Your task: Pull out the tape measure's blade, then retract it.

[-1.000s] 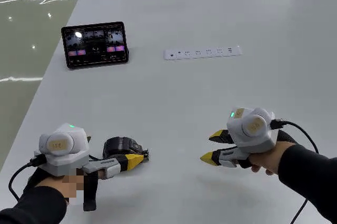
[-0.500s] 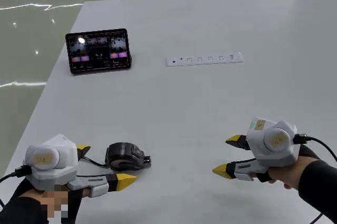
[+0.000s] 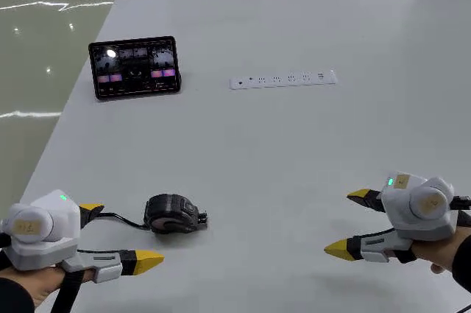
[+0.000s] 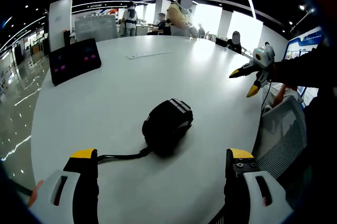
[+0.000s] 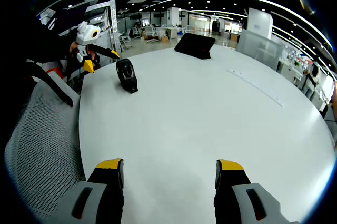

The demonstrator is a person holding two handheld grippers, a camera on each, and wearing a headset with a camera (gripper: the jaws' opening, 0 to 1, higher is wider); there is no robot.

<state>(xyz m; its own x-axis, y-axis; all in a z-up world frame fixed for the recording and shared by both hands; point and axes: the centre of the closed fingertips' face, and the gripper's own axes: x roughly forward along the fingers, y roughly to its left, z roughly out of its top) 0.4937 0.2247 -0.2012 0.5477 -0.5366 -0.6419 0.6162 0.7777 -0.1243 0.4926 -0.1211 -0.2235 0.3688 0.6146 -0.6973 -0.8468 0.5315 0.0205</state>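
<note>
White table (image 3: pixel 294 151): tablet (image 3: pixel 134 67), power strip (image 3: pixel 283 79) well apart from tape measure (image 3: pixel 173 213)

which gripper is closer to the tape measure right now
Left. The left gripper is open with the tape measure just ahead of its jaws; the right gripper, also open, is well off to the other side.

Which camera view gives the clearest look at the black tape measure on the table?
The left gripper view: the tape measure lies close and large, centred ahead of the open jaws. The head view shows it smaller, from above. The right gripper view shows it far off and tiny.
</note>
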